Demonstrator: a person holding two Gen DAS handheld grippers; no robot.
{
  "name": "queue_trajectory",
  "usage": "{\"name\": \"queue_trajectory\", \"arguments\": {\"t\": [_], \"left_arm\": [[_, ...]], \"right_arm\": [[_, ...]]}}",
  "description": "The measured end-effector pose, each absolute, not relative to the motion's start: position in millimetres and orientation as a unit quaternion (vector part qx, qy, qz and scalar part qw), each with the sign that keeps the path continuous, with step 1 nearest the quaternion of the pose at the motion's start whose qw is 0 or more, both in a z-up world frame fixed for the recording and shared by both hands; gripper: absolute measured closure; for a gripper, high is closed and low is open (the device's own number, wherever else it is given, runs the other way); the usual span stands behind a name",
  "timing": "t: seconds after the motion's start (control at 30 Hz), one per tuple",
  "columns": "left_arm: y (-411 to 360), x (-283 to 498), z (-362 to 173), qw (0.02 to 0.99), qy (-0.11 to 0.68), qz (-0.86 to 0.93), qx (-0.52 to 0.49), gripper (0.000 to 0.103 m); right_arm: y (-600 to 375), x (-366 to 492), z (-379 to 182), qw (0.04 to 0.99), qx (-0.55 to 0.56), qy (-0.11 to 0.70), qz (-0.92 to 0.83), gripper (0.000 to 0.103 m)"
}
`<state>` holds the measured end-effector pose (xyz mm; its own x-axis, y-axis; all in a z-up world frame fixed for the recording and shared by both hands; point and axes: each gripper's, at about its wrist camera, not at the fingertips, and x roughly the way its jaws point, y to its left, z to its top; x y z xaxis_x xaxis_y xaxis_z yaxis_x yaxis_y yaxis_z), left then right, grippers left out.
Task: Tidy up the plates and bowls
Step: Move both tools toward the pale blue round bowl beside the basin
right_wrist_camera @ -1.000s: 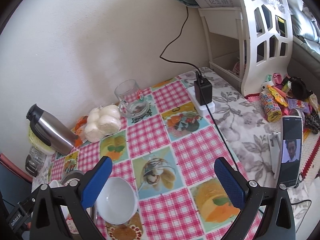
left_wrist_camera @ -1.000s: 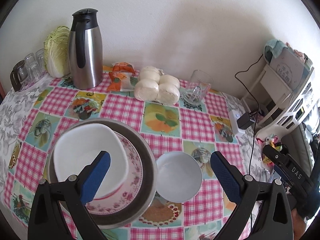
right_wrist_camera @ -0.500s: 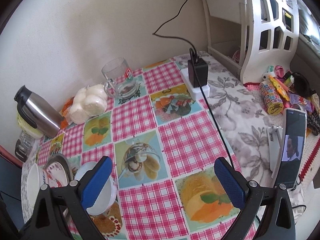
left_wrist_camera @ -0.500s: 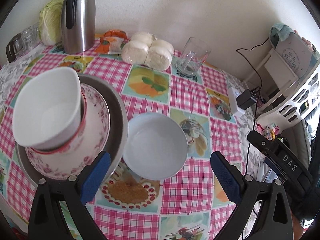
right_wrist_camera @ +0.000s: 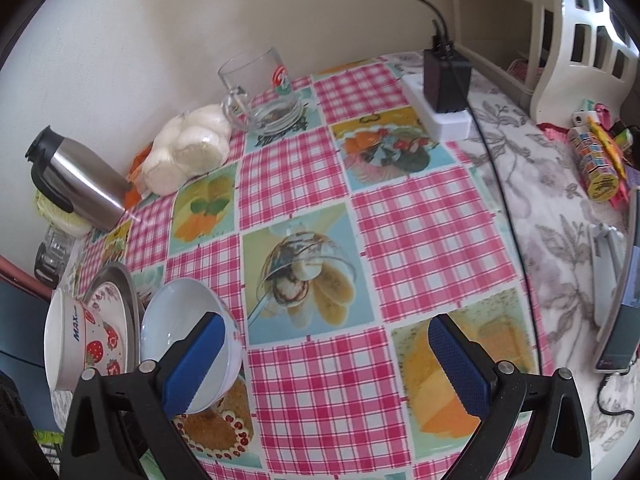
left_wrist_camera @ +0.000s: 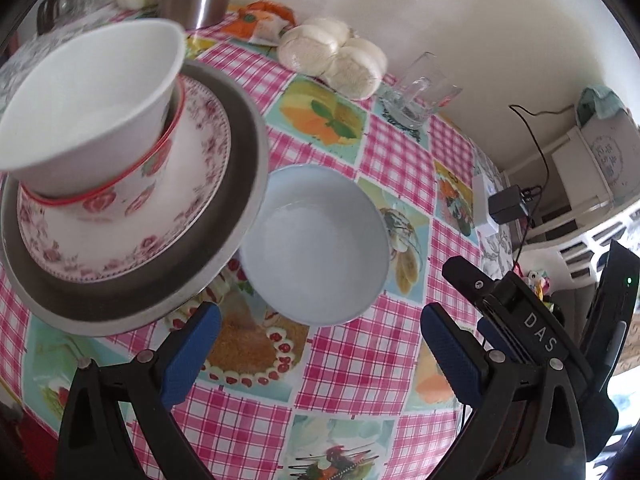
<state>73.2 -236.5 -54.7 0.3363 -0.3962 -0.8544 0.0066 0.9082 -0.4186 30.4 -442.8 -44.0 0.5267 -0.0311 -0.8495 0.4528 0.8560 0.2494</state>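
A pale blue-white bowl [left_wrist_camera: 316, 244] stands on the checked tablecloth, just right of a stack. The stack is a metal plate [left_wrist_camera: 140, 280], a floral plate [left_wrist_camera: 192, 184], a strawberry-patterned bowl [left_wrist_camera: 120, 196] and a tilted white bowl [left_wrist_camera: 88, 92] on top. My left gripper [left_wrist_camera: 320, 336] is open, its blue pads just short of the pale bowl with nothing between them. My right gripper [right_wrist_camera: 326, 344] is open too. Its left pad overlaps the pale bowl [right_wrist_camera: 180, 320] in the right wrist view, with the stack [right_wrist_camera: 100, 320] further left.
A steel thermos [right_wrist_camera: 76, 188], bagged white buns [right_wrist_camera: 188, 148] and a glass mug [right_wrist_camera: 260, 92] line the wall. A power strip with a charger [right_wrist_camera: 444, 92] and its cable lie at the right. A phone on a stand [right_wrist_camera: 624, 300] and a white shelf [right_wrist_camera: 580, 40] are beyond.
Both grippers have come lower and nearer the pale bowl, which now looms larger in each view. The left gripper has shifted right, off the stack. Both stay open.
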Motion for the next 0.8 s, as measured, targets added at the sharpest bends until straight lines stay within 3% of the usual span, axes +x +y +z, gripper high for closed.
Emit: {"name": "queue_trajectory", "arguments": {"t": [0.63,0.8], "left_arm": [[-200.5,79.9,-92.0,0.771,0.586,-0.052,-0.242,0.004],[-193.0,80.9,-96.5,0.77,0.585,-0.038,-0.251,0.007]], "right_arm": [[-422.5,53.2,-79.5,0.825,0.254,0.491,-0.114,0.001],[-413.5,57.9,-86.7,0.825,0.249,0.496,-0.106,0.01]]}}
